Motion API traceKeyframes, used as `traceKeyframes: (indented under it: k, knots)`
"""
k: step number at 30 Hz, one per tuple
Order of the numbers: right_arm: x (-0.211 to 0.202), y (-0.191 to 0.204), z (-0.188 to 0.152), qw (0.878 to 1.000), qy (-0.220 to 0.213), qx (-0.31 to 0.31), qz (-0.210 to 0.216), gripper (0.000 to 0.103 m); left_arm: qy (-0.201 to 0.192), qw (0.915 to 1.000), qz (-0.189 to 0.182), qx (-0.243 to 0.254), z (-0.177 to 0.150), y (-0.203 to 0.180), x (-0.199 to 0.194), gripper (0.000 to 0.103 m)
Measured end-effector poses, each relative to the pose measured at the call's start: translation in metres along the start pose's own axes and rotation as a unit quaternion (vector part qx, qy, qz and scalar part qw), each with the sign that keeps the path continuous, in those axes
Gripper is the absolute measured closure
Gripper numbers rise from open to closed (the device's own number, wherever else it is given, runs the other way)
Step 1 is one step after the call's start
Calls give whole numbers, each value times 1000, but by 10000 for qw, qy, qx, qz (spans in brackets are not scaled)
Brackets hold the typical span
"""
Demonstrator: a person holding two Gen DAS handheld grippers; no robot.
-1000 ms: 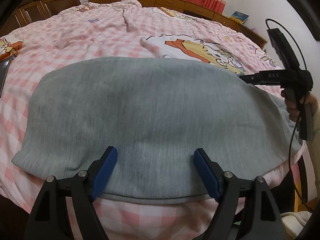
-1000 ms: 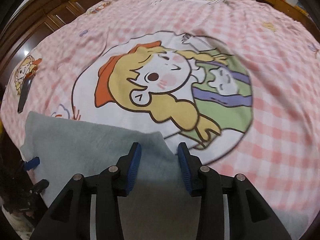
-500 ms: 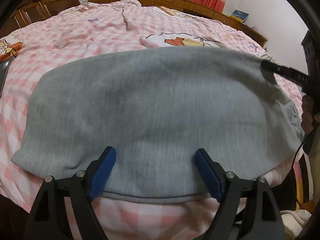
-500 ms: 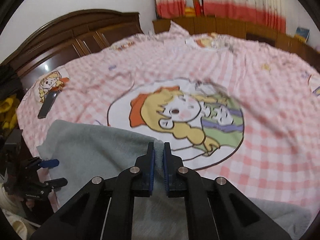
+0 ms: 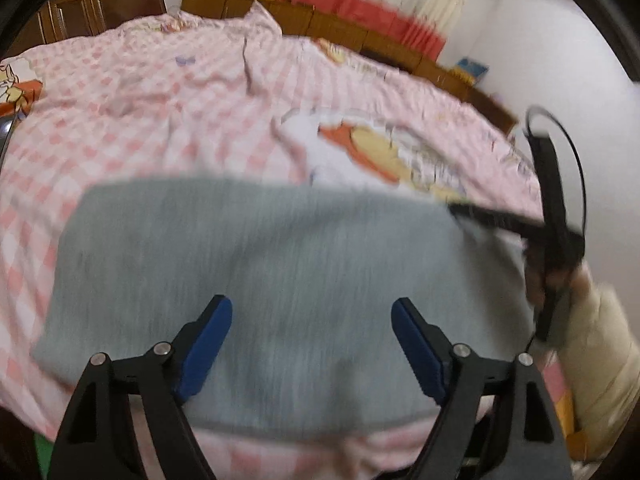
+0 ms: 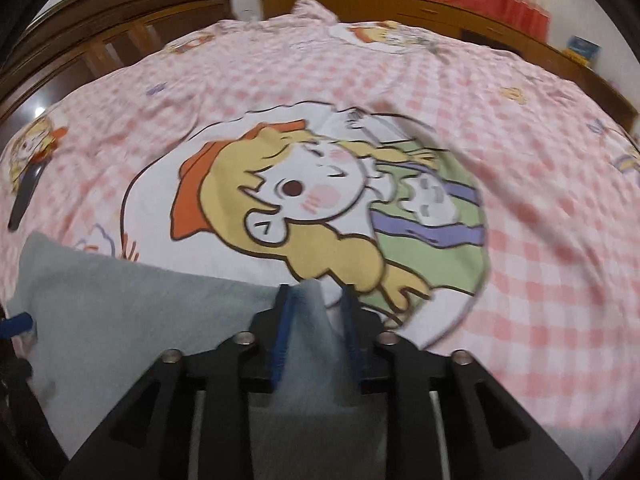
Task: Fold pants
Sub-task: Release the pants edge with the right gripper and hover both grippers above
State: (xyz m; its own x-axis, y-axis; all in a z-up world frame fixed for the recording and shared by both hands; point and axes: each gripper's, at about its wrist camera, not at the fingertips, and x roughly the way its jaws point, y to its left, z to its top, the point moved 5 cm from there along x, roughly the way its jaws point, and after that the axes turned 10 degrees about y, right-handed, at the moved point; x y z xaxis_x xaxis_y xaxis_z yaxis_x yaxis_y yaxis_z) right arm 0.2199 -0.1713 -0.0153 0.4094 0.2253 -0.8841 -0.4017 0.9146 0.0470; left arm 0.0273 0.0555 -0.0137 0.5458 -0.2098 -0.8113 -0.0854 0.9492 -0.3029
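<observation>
Left gripper (image 5: pixel 312 344) at lower centre of the left wrist view: jaws spread wide, holding nothing, blue pads (image 5: pixel 204 344) poised over the near long edge of the grey pants (image 5: pixel 260 260). Whether touching the cloth or just above it, not to be told through the blur.

Right gripper (image 6: pixel 316 320) at lower centre of its own view: jaws only narrowly parted, with a small peak of grey cloth standing up between the pads. Sliver of bedding visible beside the right pad, so probably not clamped. Seen from the left wrist view, tip at the far right corner of the garment, middle right of frame.

Pants lying as a broad grey slab, already doubled over by the look of it, long axis running left to right across the left wrist view, near edge sagging slightly towards the bottom of frame. Surface soft and fleecy-looking, mostly flat, no strong creases readable. In the right wrist view, occupying the lower left only.

Beneath it all, the pink checked bedsheet (image 5: pixel 140 100), with a cartoon girl print (image 6: pixel 300 200) just beyond the far edge of the cloth.

Judged from this: next fold likely across the long axis, with the right gripper nearer a usable corner and the left needing to close on the near edge first.
</observation>
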Motion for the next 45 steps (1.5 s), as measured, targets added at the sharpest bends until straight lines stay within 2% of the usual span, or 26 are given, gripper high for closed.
traceKeyframes:
  k: [1, 3, 4, 7, 9, 10, 14, 17, 19, 20, 21, 23, 25, 27, 30, 35, 39, 45]
  knots:
    - [-8, 1, -2, 10000, -73, 45, 8, 76, -55, 10000, -19, -11, 9, 1, 0, 32]
    - [-23, 6, -9, 9998, -170, 109, 94, 75, -171, 9998, 7, 46, 27, 3, 5, 66]
    - [-29, 10, -15, 9996, -183, 130, 183, 73, -149, 9998, 75, 51, 31, 4, 8, 72]
    - [-33, 24, -32, 9990, -91, 145, 410, 71, 26, 9997, 249, -4, 42, 14, 25, 77]
    - [-24, 33, -47, 9984, 99, 179, 521, 70, 188, 9992, 342, -69, 44, 23, 37, 85]
    - [-16, 36, -53, 9984, 179, 193, 497, 68, 194, 9992, 345, -82, 45, 27, 42, 85]
    - [-6, 41, -60, 9992, -10, 340, 219, 66, 190, 9995, 155, -196, 47, 33, 43, 86]
    - [-13, 38, -58, 9982, 81, 538, 268, 66, 145, 9994, 20, -320, 44, 35, 30, 85]
    - [-21, 38, -60, 9974, 124, 644, 311, 66, 114, 9993, 55, -352, 37, 36, 15, 81]
    - [-27, 41, -64, 9971, 115, 673, 349, 66, 52, 9992, 129, -367, 31, 38, 6, 69]
    - [-31, 43, -66, 9968, 103, 688, 392, 66, -16, 9988, 291, -385, 24, 42, -4, 53]
    - [-40, 53, -75, 9960, 111, 676, 578, 66, -92, 9969, 660, -426, 11, 51, -18, 44]
    - [-44, 67, -86, 9952, 200, 567, 767, 66, -64, 9943, 939, -497, -6, 65, -30, 44]
    - [-43, 86, -100, 9941, 338, 405, 947, 66, -48, 9919, 1062, -690, -20, 79, -37, 44]
    - [-38, 104, -115, 9950, 477, 213, 853, 66, -55, 9891, 1161, -901, -36, 95, -39, 44]
    - [-35, 115, -132, 9911, 771, 180, 1071, 66, 64, 9896, 804, -1192, -55, 103, -35, 44]
    - [-31, 110, -139, 9874, 954, 370, 1203, 66, -3, 9884, 839, -1265, -60, 103, -37, 44]
    - [-27, 119, -140, 9902, 1051, 168, 900, 64, -94, 9820, 891, -1661, -74, 117, -48, 44]
